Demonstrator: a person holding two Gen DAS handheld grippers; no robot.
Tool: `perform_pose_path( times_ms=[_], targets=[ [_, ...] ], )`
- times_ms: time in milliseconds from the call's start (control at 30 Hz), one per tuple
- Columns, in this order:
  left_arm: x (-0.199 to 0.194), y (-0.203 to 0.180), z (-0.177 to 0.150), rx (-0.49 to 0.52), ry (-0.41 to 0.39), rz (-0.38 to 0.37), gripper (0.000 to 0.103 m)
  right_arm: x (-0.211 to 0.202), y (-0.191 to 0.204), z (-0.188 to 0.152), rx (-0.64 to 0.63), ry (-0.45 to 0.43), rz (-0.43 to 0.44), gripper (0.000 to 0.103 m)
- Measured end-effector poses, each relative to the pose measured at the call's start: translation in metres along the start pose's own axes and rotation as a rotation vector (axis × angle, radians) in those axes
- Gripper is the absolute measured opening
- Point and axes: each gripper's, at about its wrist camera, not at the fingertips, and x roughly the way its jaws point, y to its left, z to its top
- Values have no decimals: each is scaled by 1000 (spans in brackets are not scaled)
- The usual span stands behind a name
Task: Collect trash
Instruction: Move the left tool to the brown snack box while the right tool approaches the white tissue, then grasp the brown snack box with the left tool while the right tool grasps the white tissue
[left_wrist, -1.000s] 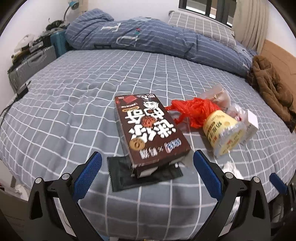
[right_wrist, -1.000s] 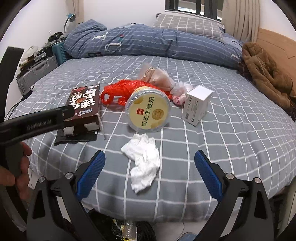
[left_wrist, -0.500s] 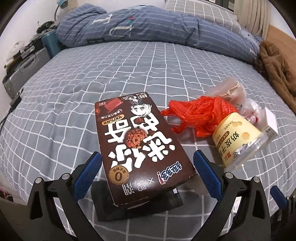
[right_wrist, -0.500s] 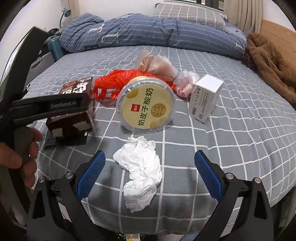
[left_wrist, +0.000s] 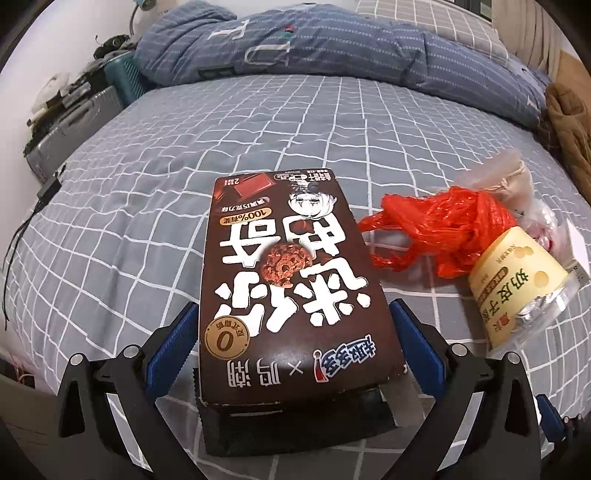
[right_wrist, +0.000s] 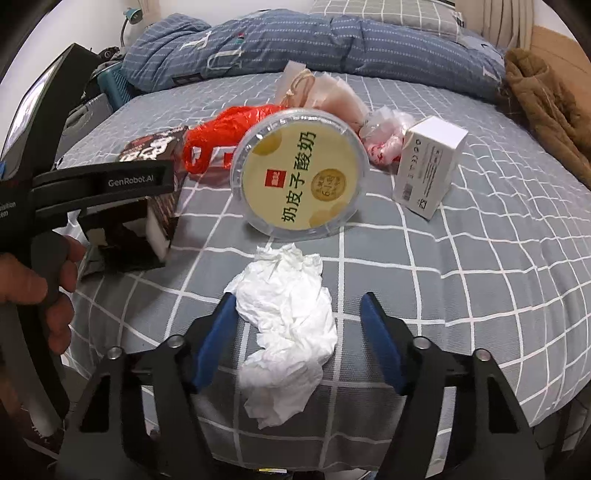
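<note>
A brown chocolate box (left_wrist: 288, 280) lies on a black wrapper (left_wrist: 295, 432) on the checked bed. My left gripper (left_wrist: 291, 304) straddles the box's near end, jaws wide, with the blue pads right beside its long sides and no squeeze visible. In the right wrist view a crumpled white tissue (right_wrist: 288, 325) lies between the fingers of my right gripper (right_wrist: 297, 295), whose jaws are closing. The left pad brushes the tissue's edge and the right pad stands clear. Behind the tissue lies a yellow yogurt tub (right_wrist: 299, 173) on its side.
A red plastic bag (right_wrist: 229, 129), clear bags (right_wrist: 325, 96) and a small white carton (right_wrist: 428, 170) lie behind the tub. A blue duvet (left_wrist: 332, 48) fills the bed's far side and a brown coat (right_wrist: 546, 103) the right. Suitcases (left_wrist: 74, 122) stand beyond the left edge. A hand (right_wrist: 44, 288) holds the left gripper.
Both grippers came down and forward. The left one now has the box between its fingers. The right one's jaws have narrowed around the tissue.
</note>
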Motion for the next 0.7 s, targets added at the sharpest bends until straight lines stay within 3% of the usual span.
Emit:
perform_pose_path(
  times_ms=[367, 700],
  targets=[
    [5, 8, -3, -26, 1, -56, 91, 1, -4, 0, 3, -2, -1, 22],
    [2, 8, -8, -10, -33, -65, 91, -6, -6, 5, 3, -19, 3, 15]
  ],
)
